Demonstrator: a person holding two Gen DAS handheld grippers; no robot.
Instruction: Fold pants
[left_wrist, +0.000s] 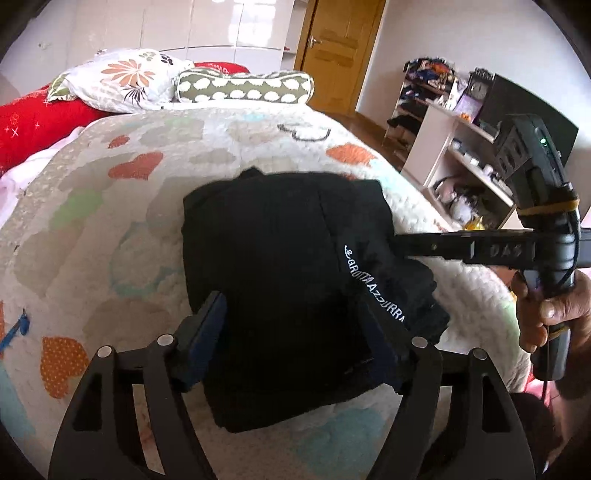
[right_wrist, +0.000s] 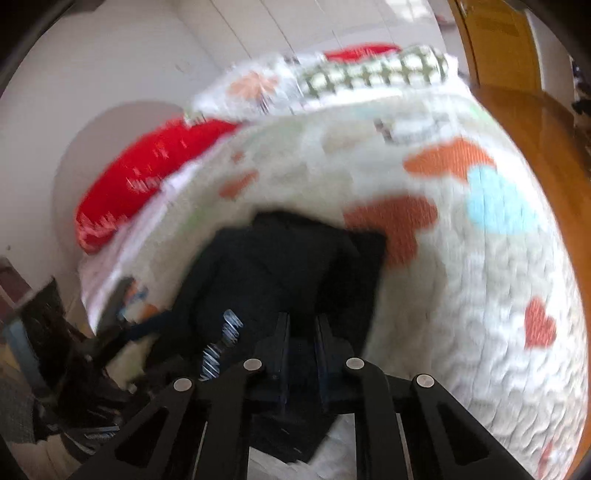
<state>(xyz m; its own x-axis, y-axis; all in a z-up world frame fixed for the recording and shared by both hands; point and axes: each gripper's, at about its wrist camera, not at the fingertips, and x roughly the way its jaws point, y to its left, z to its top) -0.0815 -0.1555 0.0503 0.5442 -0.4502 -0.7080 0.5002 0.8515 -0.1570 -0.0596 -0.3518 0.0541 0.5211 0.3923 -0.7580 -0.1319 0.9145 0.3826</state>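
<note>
- Left wrist view: folded black pants (left_wrist: 288, 280) lie on the heart-print quilt (left_wrist: 110, 229); left gripper (left_wrist: 295, 328) gapes wide around them, unpressed.
- Blurred right wrist view: right gripper (right_wrist: 301, 325) is nearly closed; grip unclear.

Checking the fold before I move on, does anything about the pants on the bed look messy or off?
Mostly tidy, but the black pants have a bunched layer sticking out on the right edge, below the white lettering, so the bundle on the quilt isn't square.

A home bedroom. Bed (left_wrist: 110, 206) under a heart-patterned quilt (right_wrist: 480, 295), pillows (left_wrist: 122, 79) piled at its head, white wardrobe (left_wrist: 177, 26) behind. Wooden door (left_wrist: 340, 40), wood floor (right_wrist: 532, 122), cluttered shelves (left_wrist: 461, 155) along the wall.
</note>
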